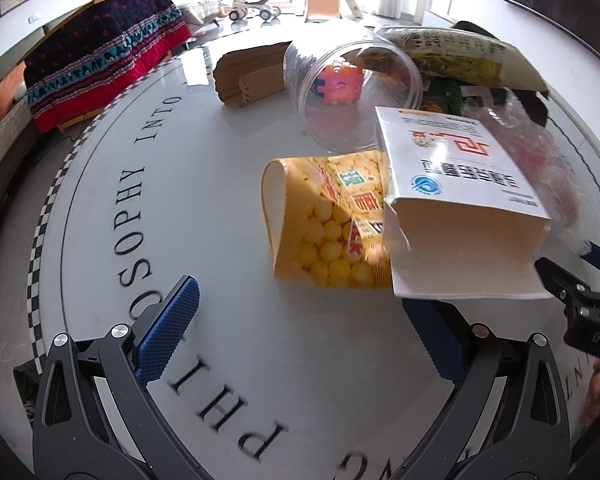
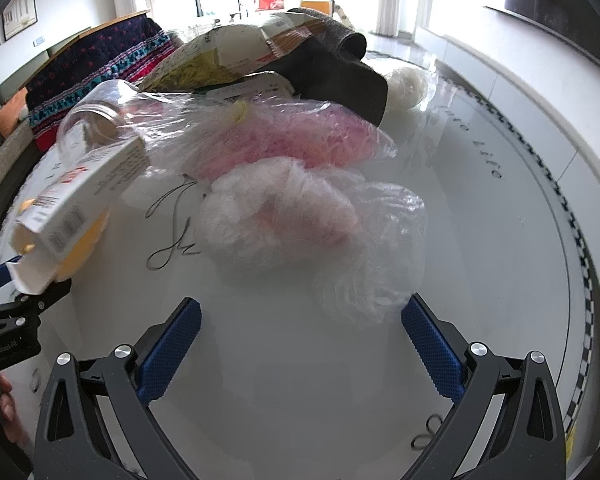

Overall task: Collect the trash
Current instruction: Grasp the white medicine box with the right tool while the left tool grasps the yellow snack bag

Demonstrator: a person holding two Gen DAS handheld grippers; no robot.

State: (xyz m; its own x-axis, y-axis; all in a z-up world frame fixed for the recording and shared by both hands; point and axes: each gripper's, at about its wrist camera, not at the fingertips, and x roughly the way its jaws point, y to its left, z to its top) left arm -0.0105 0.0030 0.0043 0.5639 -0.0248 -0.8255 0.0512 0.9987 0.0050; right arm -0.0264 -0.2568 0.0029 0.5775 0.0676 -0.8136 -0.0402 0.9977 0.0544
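the step in hand looks like the first reach into the heap of rubbish on the white round table [image 1: 100,264]; to do it well, i would take one loose piece at a time, starting with what lies nearest and on top, so nothing underneath gets dragged along; the left gripper [image 1: 296,332] has its blue pads spread wide with nothing between them, low over the tabletop lettering; the white carton [image 1: 459,184] lies just beyond its right finger, its open near flap almost over that pad, resting partly on the yellow snack bag [image 1: 331,220] that sits ahead, far of the jaw gap; a clean grab means sliding right and forward so the carton's edge comes between the pads before closing; the clear jar [image 1: 347,92] lies on its side farther off; the right gripper [image 2: 300,340] is likewise wide apart and empty; the crumpled clear plastic wrap [image 2: 311,220] lies just ahead of it, its near fringe brushing close to the right pad, so a short push forward should bring it in; thin film may slip, so bite into the bunched middle.
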